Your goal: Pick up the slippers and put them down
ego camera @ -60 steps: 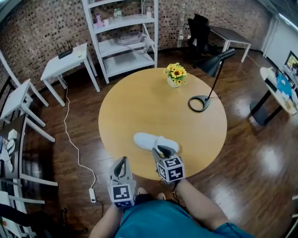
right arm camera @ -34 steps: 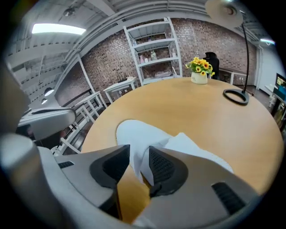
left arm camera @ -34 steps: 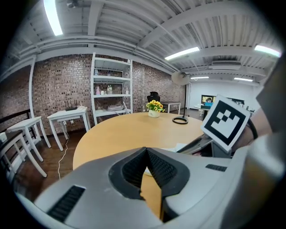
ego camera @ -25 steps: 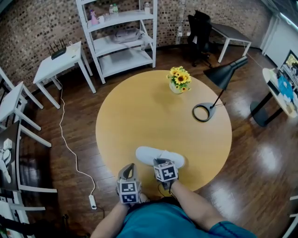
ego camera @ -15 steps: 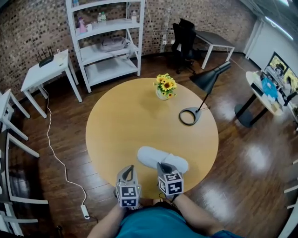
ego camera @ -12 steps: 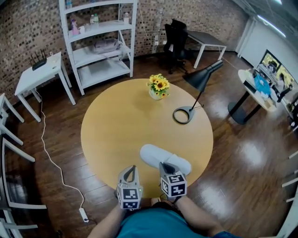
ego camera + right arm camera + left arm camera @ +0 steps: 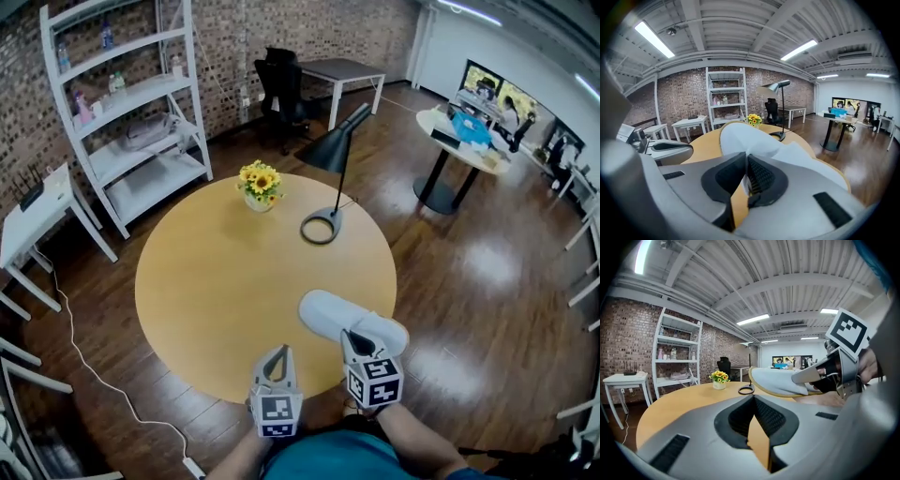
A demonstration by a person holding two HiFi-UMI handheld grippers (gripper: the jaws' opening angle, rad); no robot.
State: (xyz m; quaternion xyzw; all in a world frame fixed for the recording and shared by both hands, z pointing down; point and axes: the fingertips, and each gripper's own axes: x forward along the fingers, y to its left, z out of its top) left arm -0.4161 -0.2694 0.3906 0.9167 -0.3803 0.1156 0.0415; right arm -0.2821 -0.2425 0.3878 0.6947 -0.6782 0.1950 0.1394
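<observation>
One white slipper [image 7: 330, 312]: right gripper [image 7: 355, 338] is clamping it raised off the desk [image 7: 216, 281], set-down pending; left gripper [image 7: 277, 355] is idling, jaws together, empty.

You could read no words or numbers; the right gripper's [image 7: 358, 337] black-and-white square marker cube [image 7: 375, 380] bore only patterns.

— The slipper [image 7: 352, 323] is looking white to me, with a tan edge running round its sole.

— Yes, and the table [image 7: 216, 272] is glowing honey-yellow. The left gripper [image 7: 278, 353] and right gripper [image 7: 356, 336] are showing grey, their cubes [image 7: 277, 412] wearing black-and-white squares.

— And the sunflowers [image 7: 260, 178] are blazing yellow. The lamp [image 7: 330, 155] is showing black, the floorboards [image 7: 469, 272] dark brown, the brick wall [image 7: 225, 37] reddish-brown.
</observation>
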